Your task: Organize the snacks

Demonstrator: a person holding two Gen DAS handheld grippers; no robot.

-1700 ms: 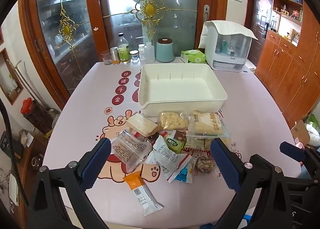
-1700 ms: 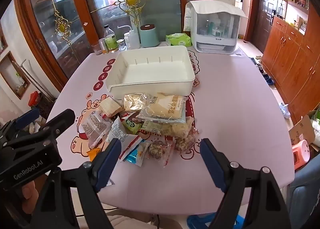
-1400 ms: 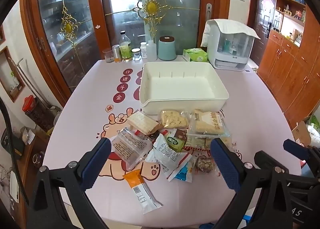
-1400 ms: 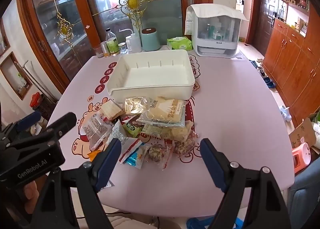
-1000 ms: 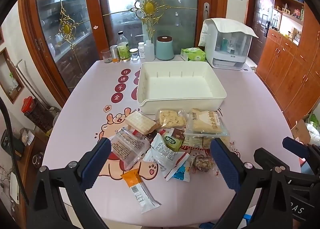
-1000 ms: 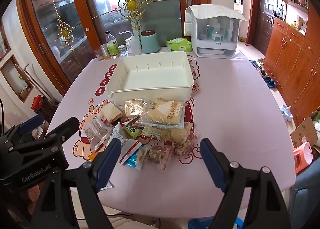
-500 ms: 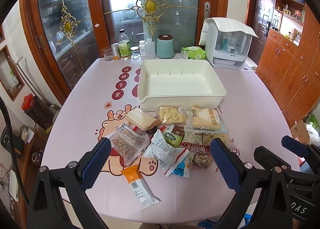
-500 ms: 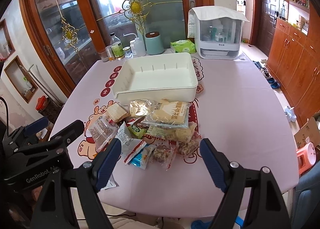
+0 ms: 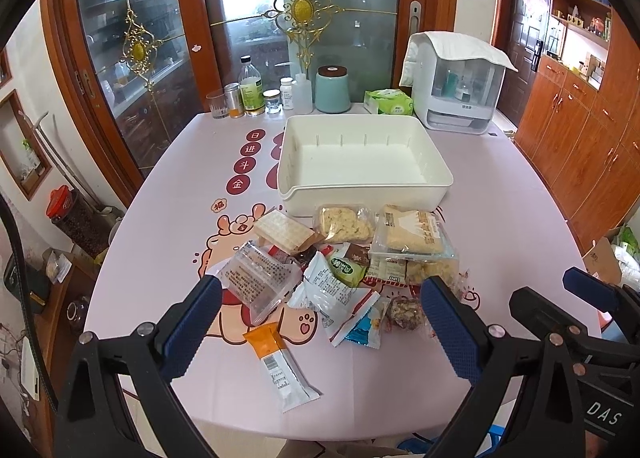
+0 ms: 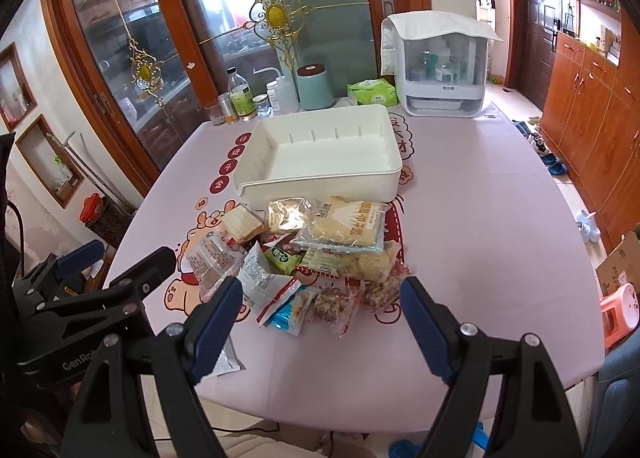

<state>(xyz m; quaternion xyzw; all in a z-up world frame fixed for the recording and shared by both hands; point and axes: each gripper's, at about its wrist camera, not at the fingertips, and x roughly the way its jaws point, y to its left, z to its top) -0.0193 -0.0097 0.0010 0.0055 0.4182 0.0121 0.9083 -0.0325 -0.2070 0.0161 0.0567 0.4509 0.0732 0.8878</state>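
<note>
A pile of several wrapped snacks lies on the pink table, in front of an empty white bin. An orange-topped bar lies nearest the front edge. My left gripper is open and empty, held above the table's front edge, short of the pile. My right gripper is open and empty, also above the front edge. In the right wrist view the pile and bin show, with the left gripper at the lower left.
Bottles, jars and a teal canister line the table's back edge, beside a green tissue pack and a white cabinet-style appliance. Glass doors stand behind. Wooden cabinets are on the right. A pink stool is right of the table.
Both grippers have drawn slightly back and up from the table, so more of the table shows. The snacks and bin have not moved. Both grippers stay open.
</note>
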